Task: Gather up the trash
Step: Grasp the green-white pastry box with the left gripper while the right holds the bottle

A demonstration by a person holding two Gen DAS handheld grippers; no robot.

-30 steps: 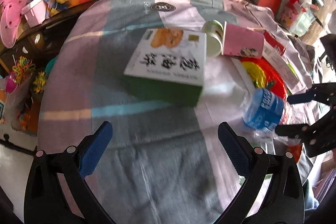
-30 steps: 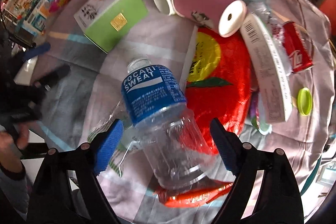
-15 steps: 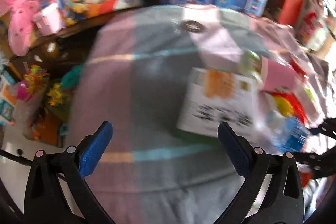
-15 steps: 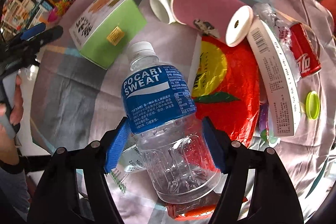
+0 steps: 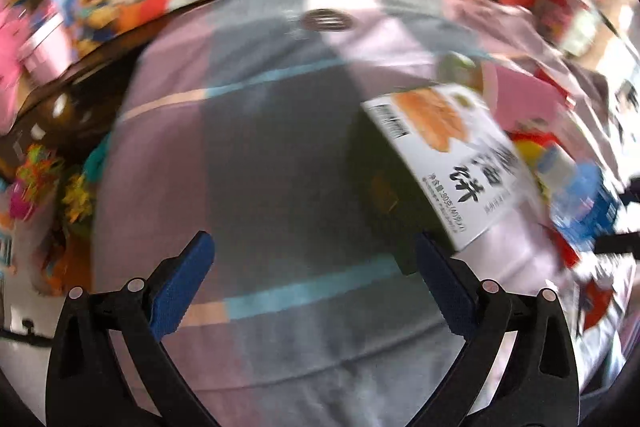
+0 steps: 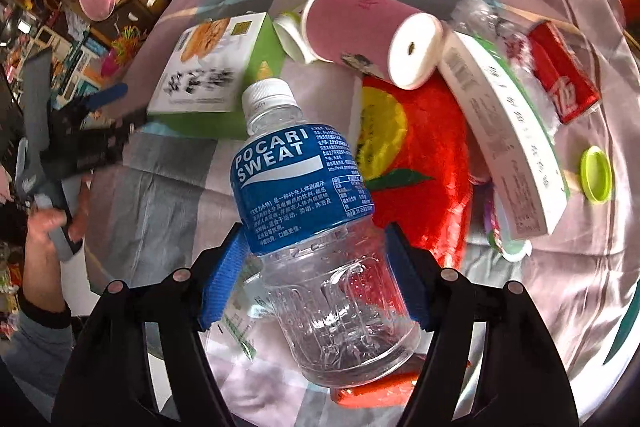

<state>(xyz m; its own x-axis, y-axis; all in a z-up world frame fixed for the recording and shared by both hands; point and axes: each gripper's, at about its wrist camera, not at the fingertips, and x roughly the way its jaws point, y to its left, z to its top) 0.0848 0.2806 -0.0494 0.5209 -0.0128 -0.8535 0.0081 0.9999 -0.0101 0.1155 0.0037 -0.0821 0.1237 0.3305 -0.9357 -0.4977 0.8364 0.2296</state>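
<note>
**Desk:** Clear plastic is the story here? What does the right gripper have?

**Photographer:** An empty Pocari Sweat bottle, white cap pointing away, blue label up. Both blue fingers are clamped on its lower body, and the bottle appears lifted off the cloth-covered surface rather than lying on it.

**Desk:** And the left gripper?

**Photographer:** Its fingers stand wide apart with nothing between them, over bare striped cloth. The green-and-white biscuit box sits just beyond the right-hand finger; that view is blurred, so I cannot tell whether they touch.

**Desk:** How far along is the collecting?

**Photographer:** Early, by my reading. One piece is in hand and not yet dropped anywhere; no bin or bag shows in either view. The rest lies clustered on the cloth: a pink paper cup on its side, a small white cup beside it, a red can, a long white carton, a red foil wrapper under the bottle, a green lid off to the right, and crumpled clear plastic near the can.

**Desk:** Next?

**Photographer:** Likely the bottle goes to a container, and the box looks like the left gripper's nearest pick.
</note>
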